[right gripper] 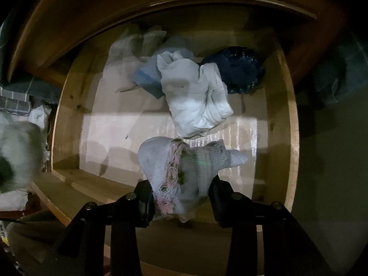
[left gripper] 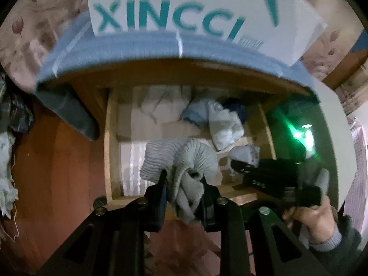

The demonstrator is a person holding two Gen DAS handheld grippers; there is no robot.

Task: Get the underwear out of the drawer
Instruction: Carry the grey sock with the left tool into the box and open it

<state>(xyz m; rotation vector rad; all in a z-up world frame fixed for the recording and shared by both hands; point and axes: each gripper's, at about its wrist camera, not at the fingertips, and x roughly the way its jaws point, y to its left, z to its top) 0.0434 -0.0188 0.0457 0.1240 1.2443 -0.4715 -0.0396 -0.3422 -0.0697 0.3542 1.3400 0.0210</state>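
Note:
The open wooden drawer (left gripper: 110, 138) lies below me. My left gripper (left gripper: 184, 179) is shut on a grey ribbed garment (left gripper: 184, 154), which is bunched between the fingers and held above the drawer's front. In the right wrist view my right gripper (right gripper: 180, 184) is shut on a pale grey knitted piece with loose pink threads (right gripper: 161, 158), over the drawer's (right gripper: 62, 115) front part. The left wrist view also shows the right gripper (left gripper: 239, 168) and that pale piece (left gripper: 245, 153). Still inside are a crumpled white garment (right gripper: 197, 99), a dark blue one (right gripper: 237, 69) and a light blue one (right gripper: 147, 78).
A white box with teal letters (left gripper: 172, 7) sits on a blue cloth (left gripper: 138, 48) on top of the cabinet. A hand in a dark sleeve (left gripper: 317, 216) holds the right gripper. Clothes hang at the left edge (left gripper: 7, 138) beside the red-brown floor (left gripper: 57, 161). A green light (left gripper: 299, 135) glows at the right.

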